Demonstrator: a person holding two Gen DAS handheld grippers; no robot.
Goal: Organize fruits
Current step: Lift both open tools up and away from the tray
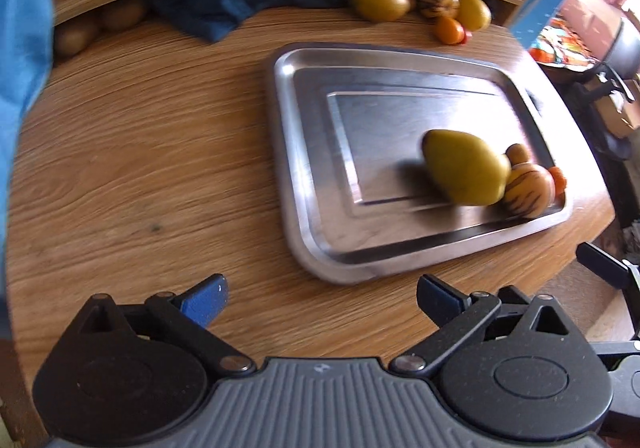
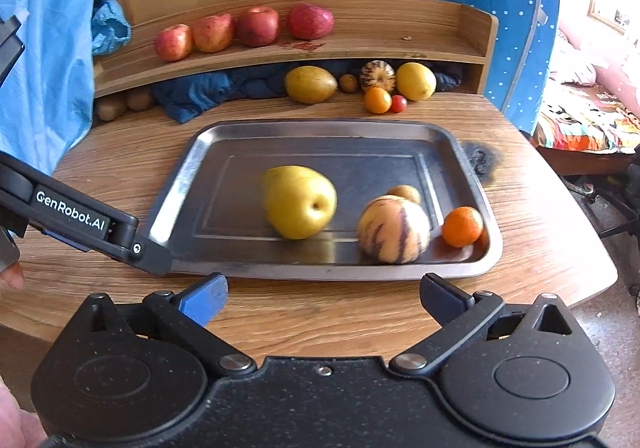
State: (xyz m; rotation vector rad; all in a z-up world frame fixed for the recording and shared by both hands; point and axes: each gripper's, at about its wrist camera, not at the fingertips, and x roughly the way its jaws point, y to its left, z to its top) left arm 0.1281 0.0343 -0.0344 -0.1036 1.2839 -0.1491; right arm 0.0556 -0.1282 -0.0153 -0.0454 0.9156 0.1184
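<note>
A steel tray (image 2: 224, 151) (image 1: 304, 151) lies on the wooden table. On it rest a yellow pear (image 2: 300, 201) (image 1: 464, 171), a striped pepino melon (image 2: 394, 230) (image 1: 528, 193), a small brown fruit (image 2: 404, 193) (image 1: 518, 153) and a small orange (image 2: 462, 226) (image 1: 558, 177). My right gripper (image 2: 324, 298) is open just in front of the tray's near rim, holding nothing. My left gripper (image 1: 322, 298) is open over bare table, left of and in front of the tray; its body (image 2: 80, 224) shows at the left in the right wrist view.
A wooden shelf (image 2: 360, 43) at the back holds several red apples (image 2: 256, 25). Under it lie a yellow-green mango (image 2: 311, 84), a striped melon (image 2: 377, 75), a lemon (image 2: 416, 81), an orange (image 2: 377, 100), a cherry tomato (image 2: 399, 103), brown fruits (image 2: 120, 103) and a blue cloth (image 2: 200, 93).
</note>
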